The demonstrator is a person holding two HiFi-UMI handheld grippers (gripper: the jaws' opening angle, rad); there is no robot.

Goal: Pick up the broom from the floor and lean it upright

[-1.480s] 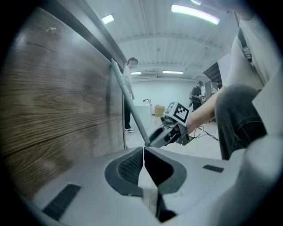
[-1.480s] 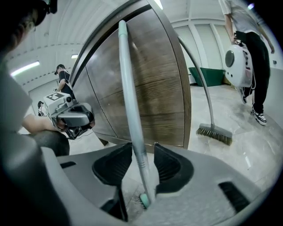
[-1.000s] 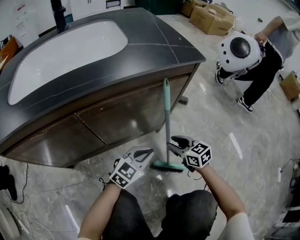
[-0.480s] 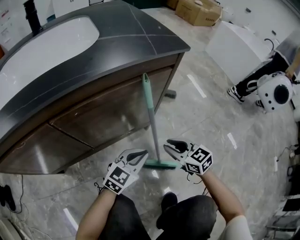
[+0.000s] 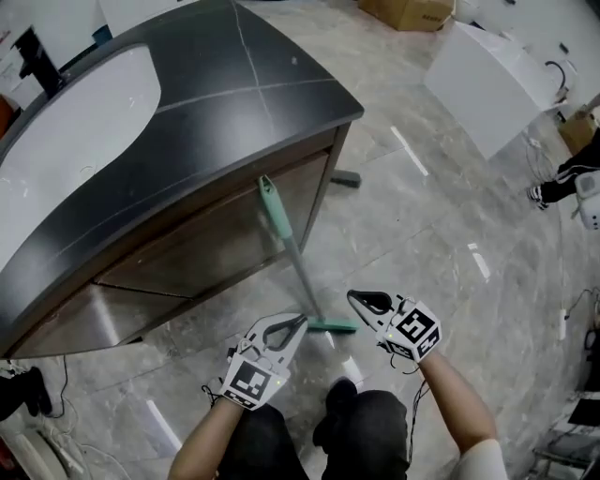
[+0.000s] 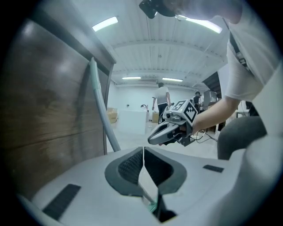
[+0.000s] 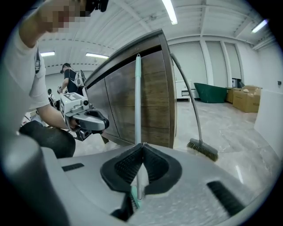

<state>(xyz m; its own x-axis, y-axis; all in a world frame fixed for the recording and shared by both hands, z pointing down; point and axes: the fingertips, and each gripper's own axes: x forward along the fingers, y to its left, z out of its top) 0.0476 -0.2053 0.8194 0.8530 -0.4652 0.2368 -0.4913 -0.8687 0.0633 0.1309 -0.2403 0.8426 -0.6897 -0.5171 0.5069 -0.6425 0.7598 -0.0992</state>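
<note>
The cabinet [image 5: 206, 253], broom [image 5: 277, 214] leaning against it, stands close ahead; floor [image 5: 422, 234] lies open rightward.

floor [image 5: 422, 244]: marble | on it: broom [image 5: 292, 258], cabinet [image 5: 187, 258], cardboard box [image 5: 412, 11]

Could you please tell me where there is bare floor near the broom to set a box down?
The widest bare patch is the marble floor right of the cabinet, up to the white box. The cabinet's foot is crowded: the leaning broom and a second brush at the corner.
</note>
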